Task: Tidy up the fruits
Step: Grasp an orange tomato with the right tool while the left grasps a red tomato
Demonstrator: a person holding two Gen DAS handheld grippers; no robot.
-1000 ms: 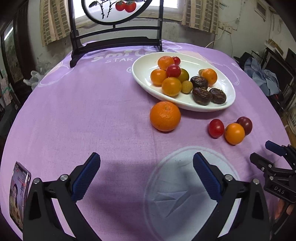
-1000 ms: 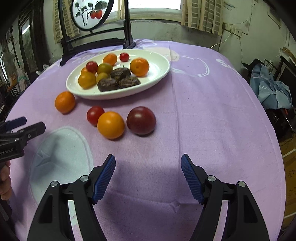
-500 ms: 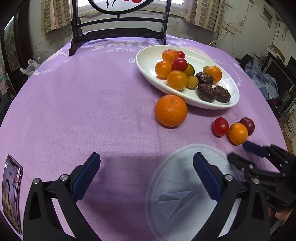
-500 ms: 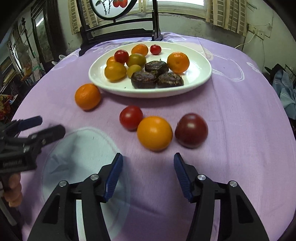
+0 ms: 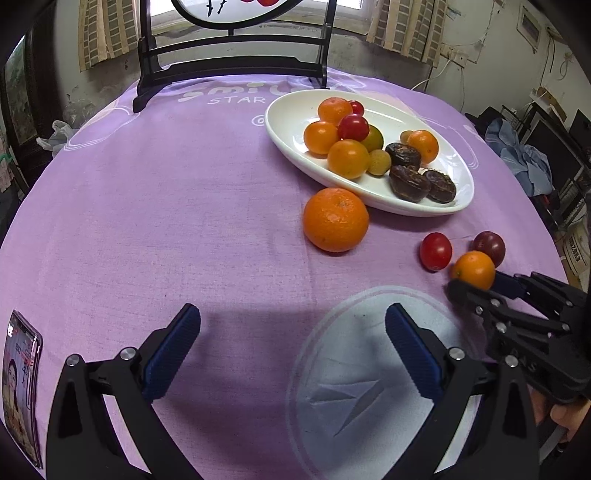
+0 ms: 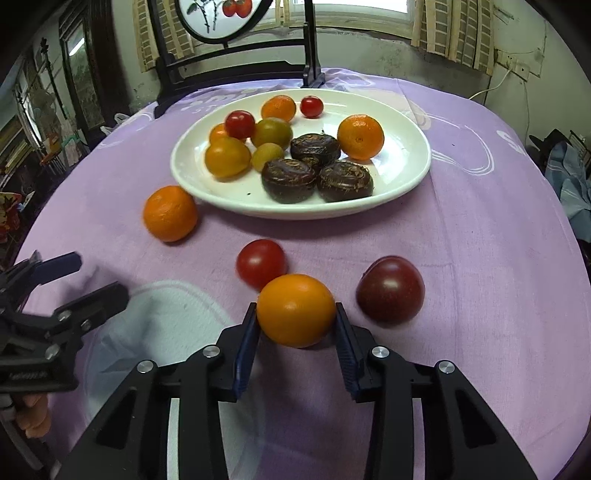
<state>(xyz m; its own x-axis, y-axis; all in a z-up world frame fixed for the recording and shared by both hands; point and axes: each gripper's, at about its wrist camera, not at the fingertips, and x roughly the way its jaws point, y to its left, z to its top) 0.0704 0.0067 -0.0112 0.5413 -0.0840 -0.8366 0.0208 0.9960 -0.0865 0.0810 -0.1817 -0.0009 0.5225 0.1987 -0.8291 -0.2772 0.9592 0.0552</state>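
A white oval plate [image 6: 399, 192] [image 5: 291, 122] holds several oranges, tomatoes and dark fruits. On the purple cloth lie a big orange [image 5: 335, 219] [image 6: 170, 213], a red tomato [image 6: 260, 263] [image 5: 436, 251], a dark purple tomato [image 6: 390, 288] [image 5: 489, 246] and an orange tomato [image 6: 296, 310] [image 5: 474, 269]. My right gripper [image 6: 295, 325] [image 5: 480, 286] has its pads against both sides of the orange tomato, which rests on the cloth. My left gripper [image 5: 291, 332] [image 6: 88, 277] is open and empty, short of the big orange.
A dark wooden stand with a round painted panel [image 6: 221, 14] rises behind the plate. A phone [image 5: 20, 384] lies at the left table edge. A pale round print [image 5: 369, 387] marks the cloth near me. Clothes and clutter [image 5: 517, 155] lie beyond the right edge.
My right gripper has moved forward and narrowed until its pads closed on the orange tomato. My left gripper has drifted slightly forward and stays open.
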